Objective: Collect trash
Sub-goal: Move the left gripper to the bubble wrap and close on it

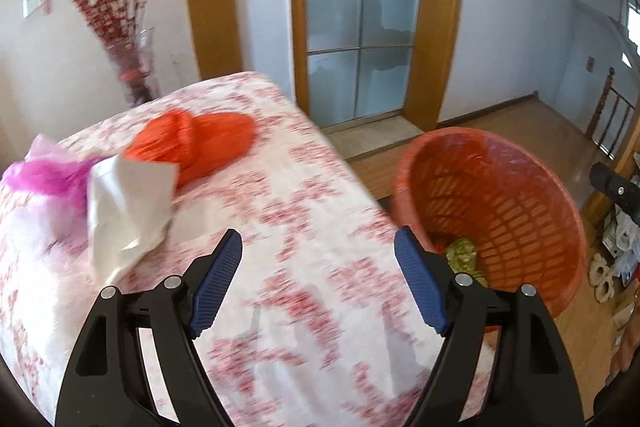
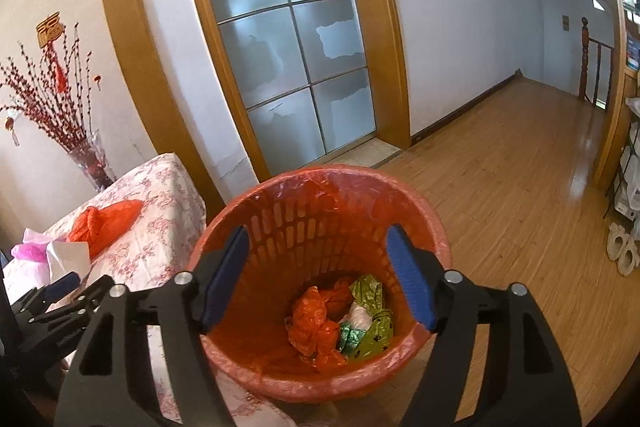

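Floral pink-and-white cloth is covering the table (image 1: 304, 227), which is standing just beside the round orange slotted plastic basket (image 2: 424, 223) on the wooden floor. Crumpled orange, green and white wrappers (image 2: 340, 323) are lying in the basket's bottom. On the table, an orange plastic bag (image 1: 192, 143), a white crumpled paper (image 1: 128, 211) and a pink plastic bag (image 1: 44, 175) are resting close together. The left gripper (image 1: 318, 255) is hovering over the cloth, released and empty; the right gripper (image 2: 318, 267) is hanging above the basket, jaws spread, holding nothing.

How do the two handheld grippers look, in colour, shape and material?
Both the left gripper and the right gripper look alike: matte black frames with triangular cut-outs, silver round pivot pins, and two flat fingers with ribbed blue pads. No cables, markings or sleeves are visible.
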Motion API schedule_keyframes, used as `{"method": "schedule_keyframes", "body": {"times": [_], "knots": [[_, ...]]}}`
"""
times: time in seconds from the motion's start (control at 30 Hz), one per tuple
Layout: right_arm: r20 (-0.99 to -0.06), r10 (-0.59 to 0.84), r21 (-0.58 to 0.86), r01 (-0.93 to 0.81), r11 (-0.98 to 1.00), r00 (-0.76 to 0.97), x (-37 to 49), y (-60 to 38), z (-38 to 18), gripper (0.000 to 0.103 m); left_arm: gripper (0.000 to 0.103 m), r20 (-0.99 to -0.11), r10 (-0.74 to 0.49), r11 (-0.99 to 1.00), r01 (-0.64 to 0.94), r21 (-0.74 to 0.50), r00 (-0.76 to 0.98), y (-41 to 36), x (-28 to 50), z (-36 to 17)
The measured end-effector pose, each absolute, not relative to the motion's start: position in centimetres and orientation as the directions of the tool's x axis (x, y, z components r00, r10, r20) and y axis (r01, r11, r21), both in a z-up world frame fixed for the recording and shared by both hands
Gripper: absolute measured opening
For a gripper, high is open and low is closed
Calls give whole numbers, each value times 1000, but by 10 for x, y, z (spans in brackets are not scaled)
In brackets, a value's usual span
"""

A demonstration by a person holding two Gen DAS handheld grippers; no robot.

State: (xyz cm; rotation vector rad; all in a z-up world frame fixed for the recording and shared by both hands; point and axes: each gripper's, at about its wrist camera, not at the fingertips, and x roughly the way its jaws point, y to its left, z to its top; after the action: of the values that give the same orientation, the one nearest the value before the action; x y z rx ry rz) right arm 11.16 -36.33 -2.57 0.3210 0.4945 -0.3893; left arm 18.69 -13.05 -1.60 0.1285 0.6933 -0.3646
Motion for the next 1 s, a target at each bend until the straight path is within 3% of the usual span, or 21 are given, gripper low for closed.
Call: {"method": "schedule_keyframes", "body": {"times": [0.27,0.63,1.0], "knots": [[-507,-272,158,399,903,817,114,-335,-15,84,78,-627,-173,967,253,40,760,-63,181,-10],[-518,-191,110,286,952,834,127,-278,-15,86,79,-641,54,999,-40,37,766,74,186,-18],[-538,-128,71,196,978,833,135,-239,-14,86,80,-741,17,991,-109,-76,671,116,214,-53]]}}
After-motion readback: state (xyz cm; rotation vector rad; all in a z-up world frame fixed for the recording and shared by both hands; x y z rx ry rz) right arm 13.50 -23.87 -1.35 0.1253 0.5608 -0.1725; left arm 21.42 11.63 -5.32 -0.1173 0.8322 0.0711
